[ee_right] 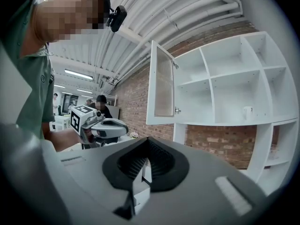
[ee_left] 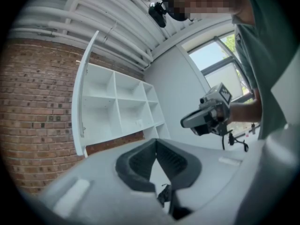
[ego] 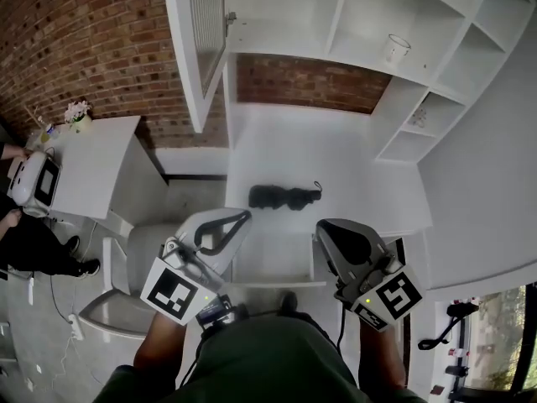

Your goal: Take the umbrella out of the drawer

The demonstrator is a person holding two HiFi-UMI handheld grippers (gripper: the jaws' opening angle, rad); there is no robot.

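Umbrella, black folded fabric (ego: pixel 284 196): lies on white countertop (ego: pixel 352 149), apparently out of drawer | left gripper (ego: pixel 242 217), right gripper (ego: pixel 323 225): jaws pressed together, empty | advice: back away level, clear of umbrella's strap

Pretty bright overall, lit mostly by daylight from the window (ee_left: pixel 213 62), slightly blown out there. Heavy fisheye bending at the edges, black vignette corners in both gripper views. Jaws up close soft and smeary. White shelves (ego: pixel 369 15) washed out, shadows faint.
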